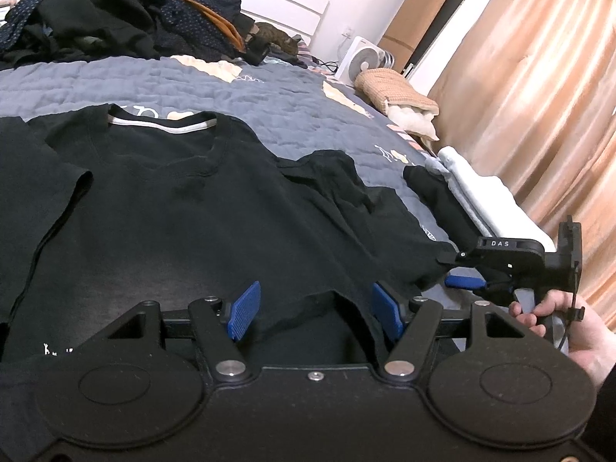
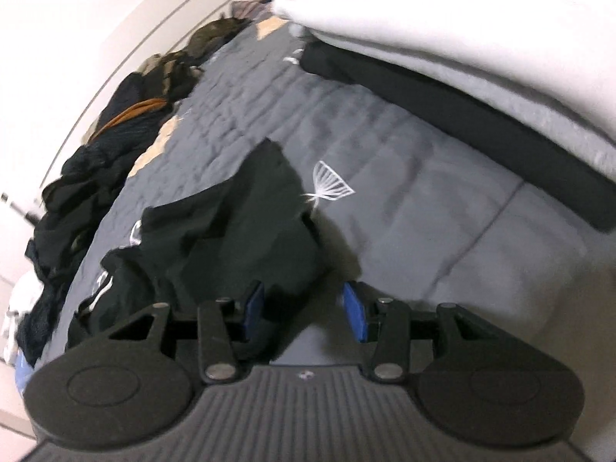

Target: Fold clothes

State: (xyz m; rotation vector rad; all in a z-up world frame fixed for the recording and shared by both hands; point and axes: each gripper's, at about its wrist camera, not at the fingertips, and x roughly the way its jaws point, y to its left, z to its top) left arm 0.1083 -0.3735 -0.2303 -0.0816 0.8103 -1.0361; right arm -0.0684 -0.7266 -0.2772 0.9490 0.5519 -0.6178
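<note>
- Two tools are at the near hem of my black T-shirt point(image 1: 184, 208), which lies spread face-up on the bed point(image 1: 269, 104), collar away from me; one sleeve is bunched up ahead and to the right of my left tool point(image 1: 313, 308).
- Left tool stands wide, its blue pads either side of a raised fold of hem. If I close too shallow I may catch only the top layer, and the front would lift while the back stays on the quilt.
- Right tool point(image 2: 304, 310) is also wide, at the shirt's side corner, with cloth against its left pad only. Closing from there could pinch a thin edge that slips out once I lift.
- Uneven bites between the two tools would skew the fold line.
- That crumpled sleeve could get folded in as a lump if left as it is.
- Folded stack point(image 1: 473, 192) lies just beyond my right tool; a wide swing could knock it.
- Right wrist view is blurred, so I cannot tell how much cloth sits between those pads.
</note>
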